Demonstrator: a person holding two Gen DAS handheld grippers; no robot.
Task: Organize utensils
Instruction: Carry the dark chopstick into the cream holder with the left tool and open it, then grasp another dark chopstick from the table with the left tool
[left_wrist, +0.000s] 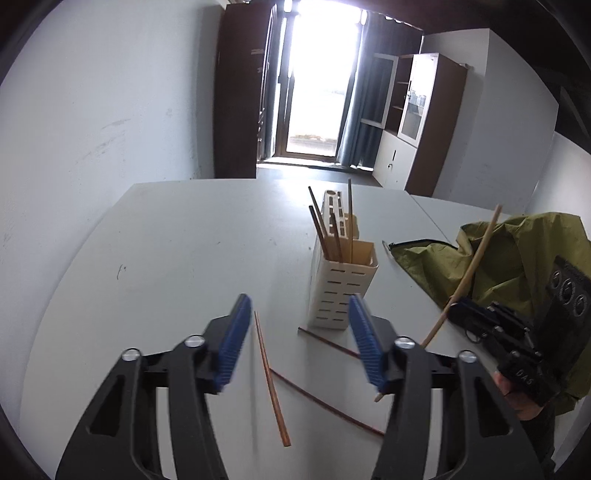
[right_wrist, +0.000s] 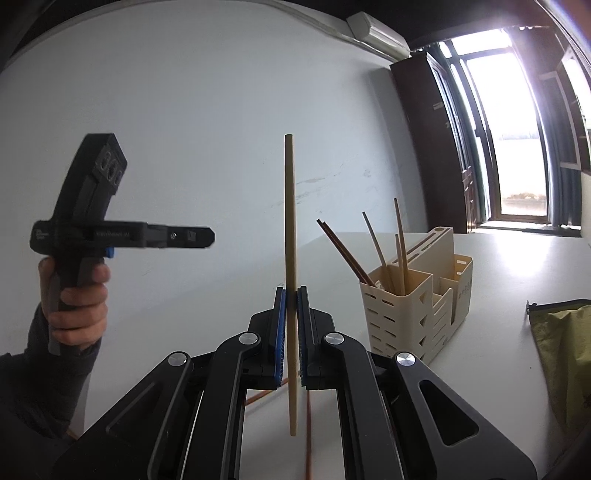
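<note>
A cream slotted utensil holder (left_wrist: 343, 291) (right_wrist: 399, 314) stands on the white table (left_wrist: 184, 240) with several brown chopsticks (left_wrist: 325, 232) (right_wrist: 380, 251) leaning in its front compartment. My left gripper (left_wrist: 300, 310) is open above the table, nothing between its blue pads (left_wrist: 236, 339). Below it lie an orange-brown chopstick (left_wrist: 271, 380) and two thin dark-red ones (left_wrist: 325, 402) (left_wrist: 328, 341). My right gripper (right_wrist: 291, 295) is shut on a pale wooden chopstick (right_wrist: 290, 221) (left_wrist: 472, 266), held upright to the right of the holder.
A crumpled olive-green bag (left_wrist: 517, 258) (right_wrist: 561, 350) lies on the table's right side. A person's hand (right_wrist: 77, 306) holds the left gripper (right_wrist: 212, 236) at the left of the right wrist view. A white wall, cabinets and a bright doorway lie beyond the table.
</note>
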